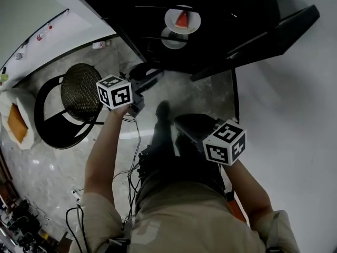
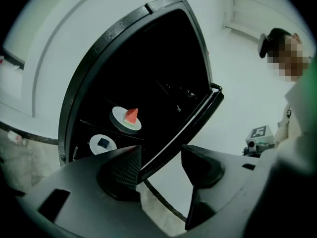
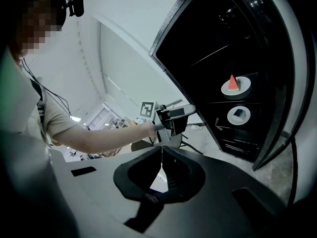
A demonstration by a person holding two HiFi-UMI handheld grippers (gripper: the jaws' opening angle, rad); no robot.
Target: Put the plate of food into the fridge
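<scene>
Your left gripper (image 2: 161, 163) has its jaws spread well apart, with nothing between the pads. In the left gripper view only the edge of the fridge door (image 2: 190, 125) crosses the gap, far behind them and untouched. Your right gripper (image 3: 162, 155) has its jaws pressed together tip to tip, pinching nothing.

The plate of food (image 2: 126, 119), a white plate with a red wedge on it, rests on a shelf inside the black fridge (image 1: 121, 4), whose door stands open. A second plate (image 2: 102, 144), carrying a small dark piece, lies on the shelf just below. Neither gripper touches either plate.

In the head view the plates sit at 12 o'clock, your left gripper at 10 o'clock from the centre and your right at 4 o'clock, both held in the air before the fridge. Only that view shows the chair (image 1: 79, 91) with a round woven seat at 9 o'clock, standing on the pale stone floor (image 1: 47, 157). The left gripper view alone shows your right gripper from outside, at 3 o'clock beyond the open door. The right gripper view alone shows your left forearm (image 3: 99, 138) coming in from 9 o'clock to the centre. The left gripper at its end points toward the fridge, and the plates lie at 2 to 3 o'clock.
</scene>
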